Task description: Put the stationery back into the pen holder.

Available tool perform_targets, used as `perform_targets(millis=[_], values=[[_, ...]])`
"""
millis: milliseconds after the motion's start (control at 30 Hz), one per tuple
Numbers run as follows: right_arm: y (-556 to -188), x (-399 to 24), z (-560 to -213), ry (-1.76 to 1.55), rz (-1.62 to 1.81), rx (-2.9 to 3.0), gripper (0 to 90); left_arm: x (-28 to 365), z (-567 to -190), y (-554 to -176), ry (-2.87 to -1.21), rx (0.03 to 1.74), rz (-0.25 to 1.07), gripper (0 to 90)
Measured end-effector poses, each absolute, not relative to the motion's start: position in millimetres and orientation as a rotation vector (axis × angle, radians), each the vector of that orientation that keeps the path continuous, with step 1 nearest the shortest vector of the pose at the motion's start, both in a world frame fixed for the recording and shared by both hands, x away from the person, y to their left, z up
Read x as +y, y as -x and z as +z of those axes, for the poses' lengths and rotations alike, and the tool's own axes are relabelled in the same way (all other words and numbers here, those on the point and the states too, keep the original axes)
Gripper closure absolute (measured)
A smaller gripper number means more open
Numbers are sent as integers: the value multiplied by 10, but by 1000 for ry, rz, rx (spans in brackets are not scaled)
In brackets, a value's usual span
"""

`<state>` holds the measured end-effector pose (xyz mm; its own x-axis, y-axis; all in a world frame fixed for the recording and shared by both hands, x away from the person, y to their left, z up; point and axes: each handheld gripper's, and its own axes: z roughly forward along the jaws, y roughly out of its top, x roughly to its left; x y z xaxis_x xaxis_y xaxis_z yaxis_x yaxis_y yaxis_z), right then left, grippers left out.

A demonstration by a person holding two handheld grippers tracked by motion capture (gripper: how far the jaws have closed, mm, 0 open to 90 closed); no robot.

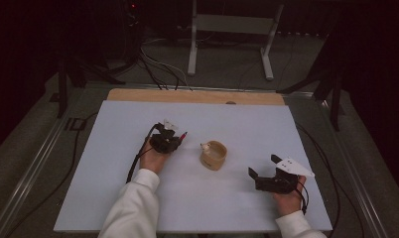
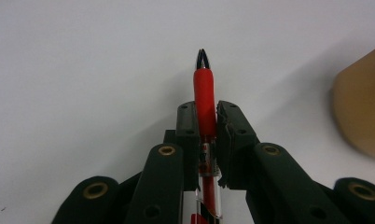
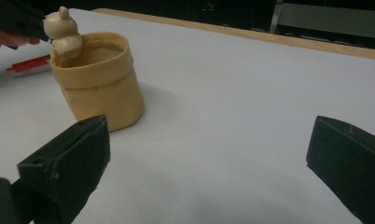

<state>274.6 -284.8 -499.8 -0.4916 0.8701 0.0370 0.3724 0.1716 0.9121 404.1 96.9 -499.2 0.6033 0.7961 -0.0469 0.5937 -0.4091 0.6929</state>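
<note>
Left gripper (image 2: 209, 116) is clamping a red pen (image 2: 204, 93) w/ tip pointing fwd, low over the white table (image 1: 113, 163). I'm seeing the tan cup (image 1: 213, 154) just beside it; right gripper (image 1: 263, 166) is idling wide open, well apart.

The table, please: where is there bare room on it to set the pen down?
Bare: the wide strip between the wooden edge and the pot, and the near middle between both hands. Crowded only around the pot, with the left gripper holding the pen beside it.
</note>
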Motion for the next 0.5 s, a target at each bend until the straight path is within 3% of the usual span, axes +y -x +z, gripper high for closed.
perform_targets(millis=[500], values=[[-2744,-2845,-4997,-1169,1296,1949,0,1000,-4757,-3923,-2075,1049,358,806]])
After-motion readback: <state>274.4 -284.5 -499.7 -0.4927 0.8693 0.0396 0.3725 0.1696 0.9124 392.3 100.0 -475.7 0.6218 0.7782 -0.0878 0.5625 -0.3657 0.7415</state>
